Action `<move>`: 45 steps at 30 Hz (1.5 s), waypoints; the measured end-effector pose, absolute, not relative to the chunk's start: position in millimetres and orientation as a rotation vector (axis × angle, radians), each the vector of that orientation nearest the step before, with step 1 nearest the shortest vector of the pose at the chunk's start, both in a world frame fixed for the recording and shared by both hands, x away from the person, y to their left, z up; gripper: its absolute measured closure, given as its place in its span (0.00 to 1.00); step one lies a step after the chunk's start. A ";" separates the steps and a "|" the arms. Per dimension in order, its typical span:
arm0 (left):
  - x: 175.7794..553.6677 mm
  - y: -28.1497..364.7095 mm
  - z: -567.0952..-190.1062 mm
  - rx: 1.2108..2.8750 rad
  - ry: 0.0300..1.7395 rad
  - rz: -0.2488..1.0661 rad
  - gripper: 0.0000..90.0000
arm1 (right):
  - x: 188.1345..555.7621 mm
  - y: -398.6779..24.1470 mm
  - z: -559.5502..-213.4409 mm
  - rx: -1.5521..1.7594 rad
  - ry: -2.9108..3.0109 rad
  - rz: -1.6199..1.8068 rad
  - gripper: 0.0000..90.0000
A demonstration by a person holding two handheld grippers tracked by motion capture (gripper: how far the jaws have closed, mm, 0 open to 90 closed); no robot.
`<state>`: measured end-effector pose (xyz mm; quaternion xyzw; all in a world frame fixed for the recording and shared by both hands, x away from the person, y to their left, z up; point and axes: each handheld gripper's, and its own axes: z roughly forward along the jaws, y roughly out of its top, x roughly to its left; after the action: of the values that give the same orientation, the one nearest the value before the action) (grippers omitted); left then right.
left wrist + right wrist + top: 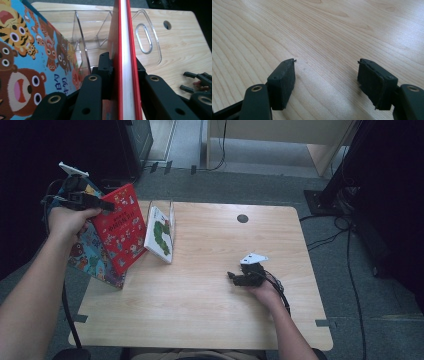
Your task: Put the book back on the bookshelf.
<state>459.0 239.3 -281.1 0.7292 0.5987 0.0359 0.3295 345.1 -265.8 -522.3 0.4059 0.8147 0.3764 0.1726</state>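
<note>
My left gripper [106, 206] is raised over the table's left edge, shut on a red picture book [120, 230] that it holds upright and tilted. In the left gripper view the book's red cover and white page edge [124, 45] run straight up between the jaws of the left gripper [122, 65], whose pads press both sides. Behind the red book leans a blue book with cartoon animals [92, 257] [25, 57]. My right gripper [233, 277] [327, 75] rests low over the bare wooden table [332, 30], open, nothing between its pads.
A clear plastic book stand [167, 212] [147, 37] sits at the table's back left, holding a white book with a green caterpillar [160, 236]. The wooden table [200, 310] has a cable hole [242, 218]. Cables lie on the floor [350, 260] to the right.
</note>
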 end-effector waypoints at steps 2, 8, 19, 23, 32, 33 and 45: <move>460.9 238.3 -279.8 1.930 1.564 0.072 0.84 | 345.1 -265.8 -522.3 1.152 2.312 1.068 0.34; 467.0 233.4 -274.4 2.032 1.566 0.033 0.83 | 345.1 -265.8 -522.3 1.152 2.312 1.068 0.34; 473.4 231.0 -280.0 2.123 1.584 -0.039 0.83 | 345.2 -265.9 -522.3 1.152 2.314 1.070 0.34; 475.3 232.1 -280.7 2.133 1.590 -0.093 0.83 | 345.3 -265.9 -522.3 1.151 2.313 1.069 0.34; 475.2 237.1 -279.8 2.228 1.650 -0.139 0.86 | 345.4 -266.0 -522.3 1.140 2.319 1.070 0.35; 474.8 237.9 -280.2 2.227 1.651 -0.142 0.87 | 345.4 -266.0 -522.3 1.140 2.319 1.071 0.35; 477.1 238.5 -274.3 2.140 1.696 -0.172 0.88 | 345.5 -265.8 -522.3 1.140 2.321 1.072 0.35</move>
<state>477.1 238.5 -274.3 0.7661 0.6073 -0.0614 0.2012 345.5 -265.8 -522.3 0.4012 0.8170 0.3774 0.1705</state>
